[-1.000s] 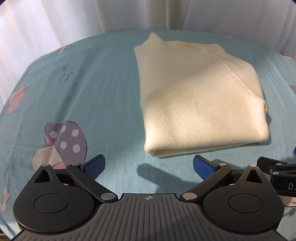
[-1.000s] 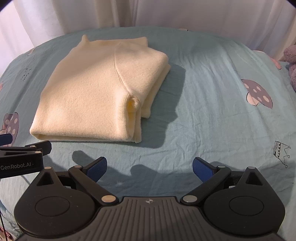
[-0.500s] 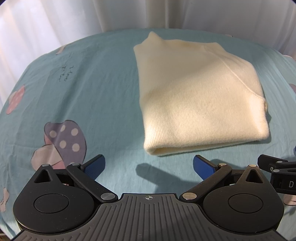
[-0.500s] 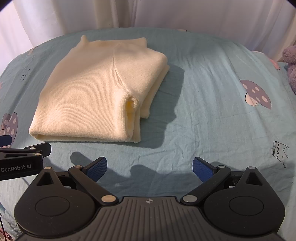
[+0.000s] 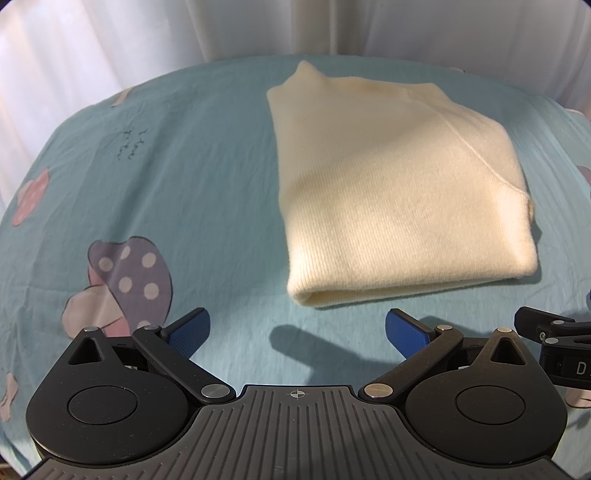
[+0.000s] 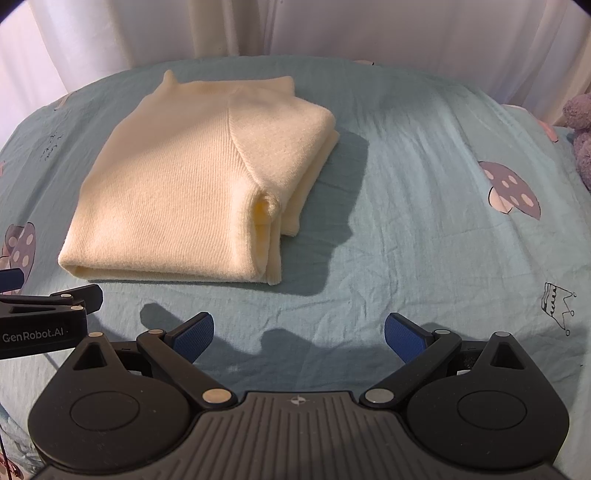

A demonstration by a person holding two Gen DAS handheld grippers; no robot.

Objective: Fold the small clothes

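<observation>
A cream knit sweater (image 5: 399,192) lies folded into a thick rectangle on the light-blue bedsheet (image 5: 166,184). In the right wrist view the same sweater (image 6: 192,199) sits ahead and to the left, its layered edges showing on its right side. My left gripper (image 5: 295,330) hovers just short of the sweater's near folded edge, open, with nothing between its blue pads. My right gripper (image 6: 298,334) is open too and holds nothing, over bare sheet near the sweater's right front corner. Each gripper shows at the edge of the other's view.
The sheet (image 6: 424,206) is wrinkled and printed with mushrooms (image 5: 129,273) and a small crown (image 6: 554,301). White curtains (image 5: 184,29) hang behind the bed. A purple plush toy (image 6: 580,129) sits at the far right edge.
Both grippers stay open. The views barely shift; the sweater sits slightly higher in each frame, as if both grippers eased back a little.
</observation>
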